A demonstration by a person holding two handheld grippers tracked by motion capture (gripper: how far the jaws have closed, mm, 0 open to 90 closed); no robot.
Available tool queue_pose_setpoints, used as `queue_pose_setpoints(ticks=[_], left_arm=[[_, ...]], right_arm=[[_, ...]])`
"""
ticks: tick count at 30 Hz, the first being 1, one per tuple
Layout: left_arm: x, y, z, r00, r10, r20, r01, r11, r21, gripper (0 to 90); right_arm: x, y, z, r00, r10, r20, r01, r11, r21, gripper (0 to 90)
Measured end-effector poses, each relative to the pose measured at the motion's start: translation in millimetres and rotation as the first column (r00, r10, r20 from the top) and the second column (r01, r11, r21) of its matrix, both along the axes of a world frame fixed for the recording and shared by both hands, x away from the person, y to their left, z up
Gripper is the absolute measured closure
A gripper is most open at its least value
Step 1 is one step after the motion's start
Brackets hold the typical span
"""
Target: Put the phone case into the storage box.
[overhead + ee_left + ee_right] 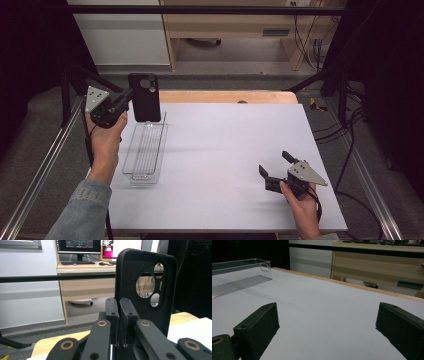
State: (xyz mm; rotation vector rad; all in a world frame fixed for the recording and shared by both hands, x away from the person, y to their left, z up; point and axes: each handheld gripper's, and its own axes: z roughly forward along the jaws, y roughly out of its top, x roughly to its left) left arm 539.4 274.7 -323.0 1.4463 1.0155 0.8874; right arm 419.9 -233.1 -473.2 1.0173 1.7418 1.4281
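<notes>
A black phone case with round camera cut-outs stands upright in the air above the far end of a clear plastic tray. My left gripper is shut on the case's edge; in the left gripper view the case rises right behind the closed jaws of that gripper. Near the table's front right, my right gripper is held low over the white surface, open and holding nothing. In the right gripper view the right gripper has its jaws spread wide, with the tray far off at the left.
The white table top has a wooden strip along its far edge. Metal frame rails run along both sides. Beyond the table stand a wooden desk with monitors and a white cabinet.
</notes>
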Motion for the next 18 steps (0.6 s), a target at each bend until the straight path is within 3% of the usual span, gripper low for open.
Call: queue_pose_setpoints(ticks=[5,9,12,18], left_arm=[[8.5,-0.2,-1.0,1.0,0.001,-0.006,-0.001,0.9999,-0.016,85.8],[14.8,0.1,-4.3,0.9997,0.01,-0.02,-0.01,0.9999,-0.006,85.8],[21.4,-1.7,-5.6,0.9996,0.015,-0.025,-0.014,0.9996,0.025,85.8],[31.4,-8.1,-2.6,0.9997,0.011,-0.023,-0.01,0.9994,0.034,85.8]], right_arm=[[0.1,0.8,-0.2,1.0,0.006,-0.001,-0.006,1.0,0.001,5.0],[0.4,1.4,-0.4,1.0,0.007,-0.004,-0.007,1.0,0.004,5.0],[0.2,1.8,-0.6,1.0,0.009,-0.004,-0.009,1.0,0.002,5.0],[0.5,3.7,-1.5,0.9999,0.014,-0.003,-0.014,1.0,-0.008,4.8]])
